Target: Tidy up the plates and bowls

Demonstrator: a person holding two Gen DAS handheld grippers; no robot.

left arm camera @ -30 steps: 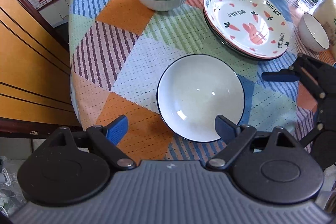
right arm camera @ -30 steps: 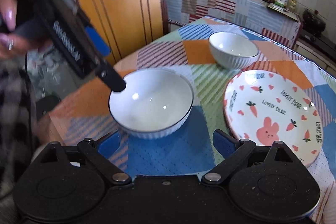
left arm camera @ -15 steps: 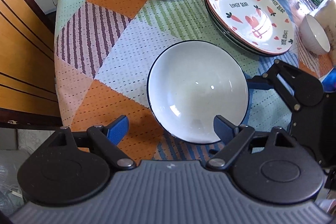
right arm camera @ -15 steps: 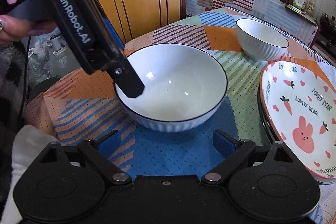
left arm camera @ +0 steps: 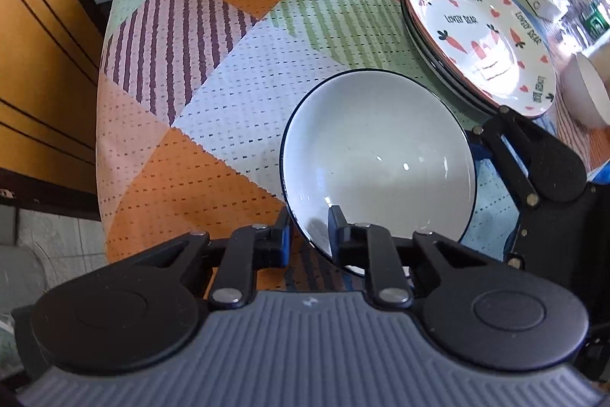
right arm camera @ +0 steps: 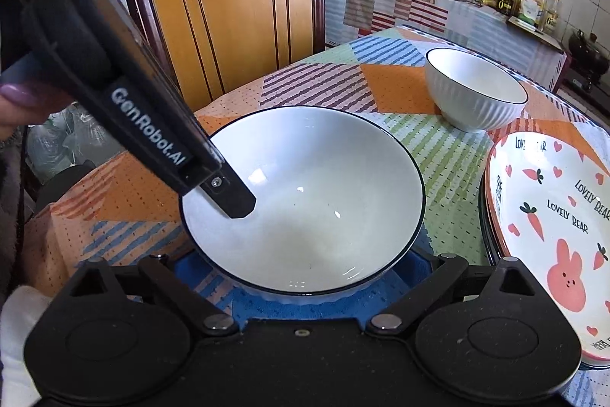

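Patchwork tablecloth (left arm camera: pixel 213 109) is bearing three bowls, mouths up, and stacked plates (left arm camera: pixel 484 37); left gripper (left arm camera: pixel 309 235) is clamping the near bowl (left arm camera: pixel 381 155) rim; right gripper (right arm camera: pixel 301 266) is standing apart.

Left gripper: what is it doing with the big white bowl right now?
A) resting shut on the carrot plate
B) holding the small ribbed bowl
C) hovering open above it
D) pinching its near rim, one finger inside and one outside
D: in the left wrist view the left gripper has closed on the rim of the big white bowl, one finger inside it.
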